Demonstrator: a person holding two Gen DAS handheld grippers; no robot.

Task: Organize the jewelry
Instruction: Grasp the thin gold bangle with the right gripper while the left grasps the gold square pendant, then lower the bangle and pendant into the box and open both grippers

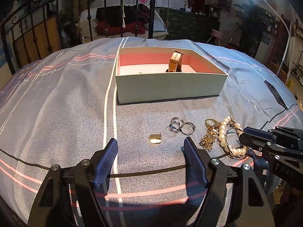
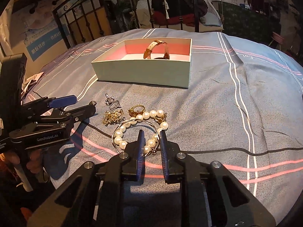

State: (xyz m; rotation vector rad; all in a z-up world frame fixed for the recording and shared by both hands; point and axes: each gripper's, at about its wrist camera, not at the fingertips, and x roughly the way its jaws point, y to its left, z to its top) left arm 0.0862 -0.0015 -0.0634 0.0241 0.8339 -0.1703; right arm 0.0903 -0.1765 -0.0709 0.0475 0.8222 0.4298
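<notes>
A: What lies around the jewelry?
B: It sits in a loose cluster on the bed (image 2: 217, 98), on a grey-blue cover with white and pink stripes. A pearl bracelet (image 2: 132, 130) is tangled with a thin metal bangle (image 2: 130, 122), a gold ring (image 2: 136, 110) and a gold chain (image 2: 112, 117). Two silver rings (image 1: 180, 126) lie just beside them, and a small gold pendant (image 1: 155, 139) lies apart to the left.

A: And the box?
B: The box (image 2: 145, 71) is pale green card outside and pink inside, open, farther up the bed. A watch (image 2: 156, 49) with a tan strap stands in it, its loop rising above the rim.

A: The tools?
B: The right tool (image 2: 152, 143) is narrowly parted, its ribbed blue pads either side of a few pearls and the bangle wire; whether they press on them I cannot tell. The left tool (image 1: 150, 156) is spread wide and holds nothing, low over the cover with the pendant just ahead of it.

A: Room to move?
B: Bare cover lies between cluster and box, and wide to the right. A black iron rail (image 2: 121, 13) runs behind the bed.
</notes>
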